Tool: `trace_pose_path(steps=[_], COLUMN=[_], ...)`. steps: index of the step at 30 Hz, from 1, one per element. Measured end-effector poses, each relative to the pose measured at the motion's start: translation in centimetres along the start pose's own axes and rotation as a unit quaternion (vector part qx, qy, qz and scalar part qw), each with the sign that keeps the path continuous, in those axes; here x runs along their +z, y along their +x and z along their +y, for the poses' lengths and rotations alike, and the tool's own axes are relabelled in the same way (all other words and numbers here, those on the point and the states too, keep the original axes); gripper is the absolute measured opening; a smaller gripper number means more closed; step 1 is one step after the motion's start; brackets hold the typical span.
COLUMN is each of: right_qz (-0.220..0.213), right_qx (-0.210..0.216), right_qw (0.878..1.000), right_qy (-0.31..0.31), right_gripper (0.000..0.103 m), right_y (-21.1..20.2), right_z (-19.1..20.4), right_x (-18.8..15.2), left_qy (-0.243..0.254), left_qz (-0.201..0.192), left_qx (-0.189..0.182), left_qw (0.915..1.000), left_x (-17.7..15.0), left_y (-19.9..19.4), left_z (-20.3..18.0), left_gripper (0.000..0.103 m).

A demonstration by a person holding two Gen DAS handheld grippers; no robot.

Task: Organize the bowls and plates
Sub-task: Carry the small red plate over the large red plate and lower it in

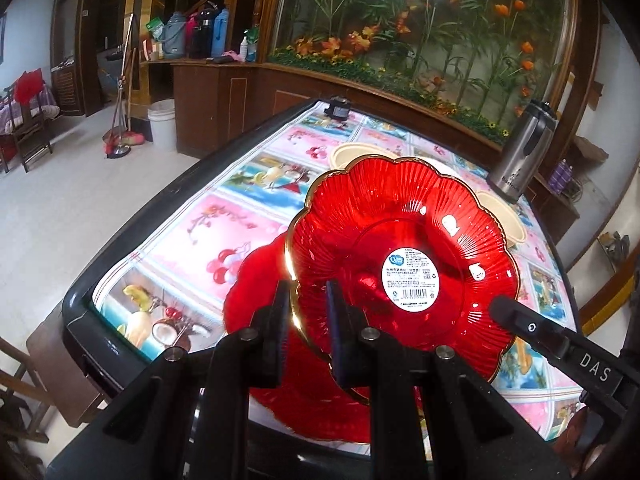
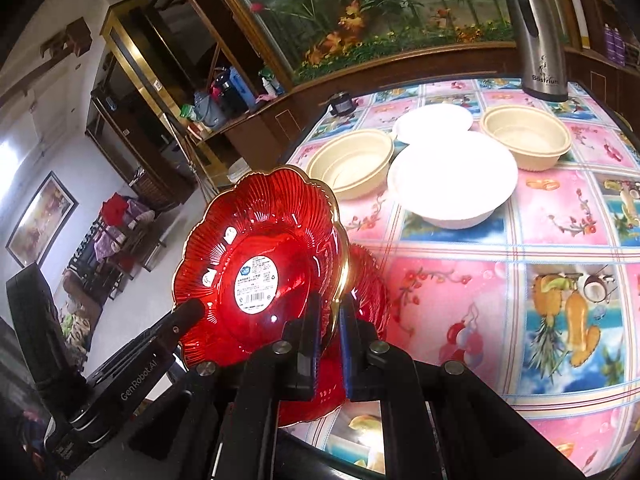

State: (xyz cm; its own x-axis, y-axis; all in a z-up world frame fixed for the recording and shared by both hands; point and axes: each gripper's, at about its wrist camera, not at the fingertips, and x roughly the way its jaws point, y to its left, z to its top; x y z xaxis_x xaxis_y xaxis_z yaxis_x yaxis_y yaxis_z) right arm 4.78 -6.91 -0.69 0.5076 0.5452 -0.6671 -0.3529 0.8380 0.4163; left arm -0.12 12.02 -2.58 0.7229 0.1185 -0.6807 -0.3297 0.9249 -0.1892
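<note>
A red, gold-rimmed scalloped plate is held tilted on edge above the table, its white label facing both cameras. My left gripper is shut on one side of its rim. My right gripper is shut on the opposite side of the same plate. A second red plate lies flat on the table under it, and shows in the right wrist view. Two beige bowls and two white bowls sit farther back.
The table has a fruit-pattern cloth. A steel thermos stands at its far right corner, a small black device at its far edge. A wooden planter wall runs behind; tiled floor lies to the left.
</note>
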Motion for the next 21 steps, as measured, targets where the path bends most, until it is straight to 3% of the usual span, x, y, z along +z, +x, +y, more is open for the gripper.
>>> trace_pose_path(steps=[21], right_qz=[0.051], right_qx=[-0.009], right_qw=[0.999], right_qy=[0.001], right_gripper=[0.008], right_y=[4.1], right_z=[-0.2], right_x=[-1.5], left_qy=[0.003], left_qz=[0.038], left_qx=[0.029], left_qw=[0.9988], left_x=[-1.3], left_y=[2.1], left_z=[1.1], left_gripper=[0.014])
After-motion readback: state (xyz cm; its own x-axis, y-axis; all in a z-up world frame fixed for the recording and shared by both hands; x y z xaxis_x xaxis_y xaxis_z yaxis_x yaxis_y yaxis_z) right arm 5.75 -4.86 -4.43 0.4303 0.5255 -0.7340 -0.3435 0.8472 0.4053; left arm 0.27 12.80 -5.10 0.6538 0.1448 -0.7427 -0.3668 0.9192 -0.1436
